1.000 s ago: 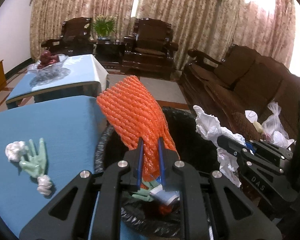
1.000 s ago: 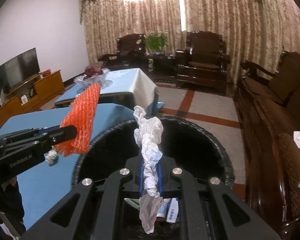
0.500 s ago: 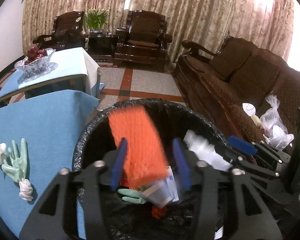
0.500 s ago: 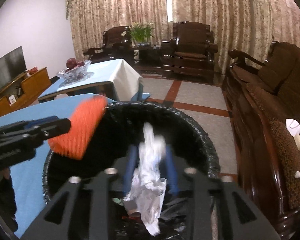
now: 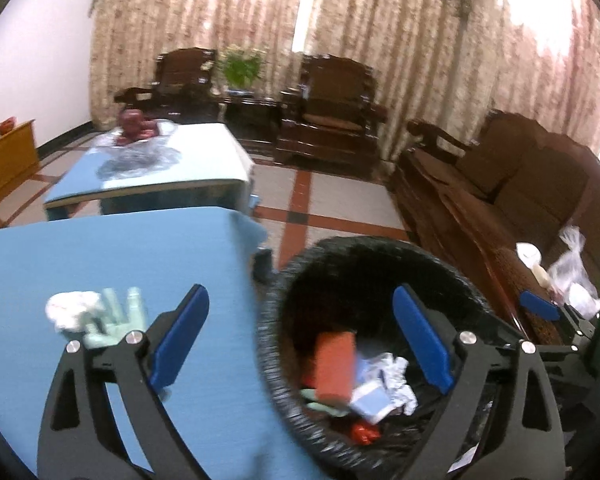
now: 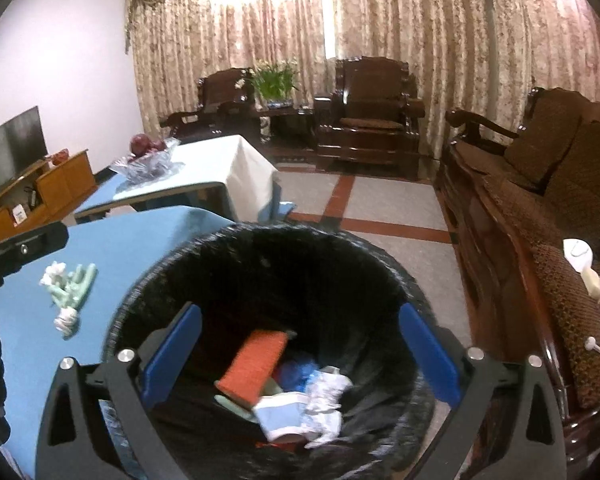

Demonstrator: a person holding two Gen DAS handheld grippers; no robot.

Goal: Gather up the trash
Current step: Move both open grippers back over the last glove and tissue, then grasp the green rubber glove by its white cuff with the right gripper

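Fingers (image 6: 172,356) opening, empty, above orange foam net (image 6: 254,364) in black-lined bin (image 6: 148,280)

armchairs (image 6: 374,110), sofa (image 6: 548,184), television (image 6: 10,148), fruit bowl (image 6: 148,160)

my tongs are black with blue pads (image 6: 428,356). the bin liner (image 6: 228,256) at six o'clock is black, holding an orange net sleeve (image 6: 254,364), white crumpled paper (image 6: 324,400) and a blue-and-white carton (image 6: 280,416). at nine o'clock a plain blue tablecloth (image 6: 140,240) carries a pale green glove (image 6: 74,284) and white wads. curtains (image 6: 380,20) at twelve o'clock are beige with a pinkish floral pattern; armchairs (image 6: 372,108) are dark brown.
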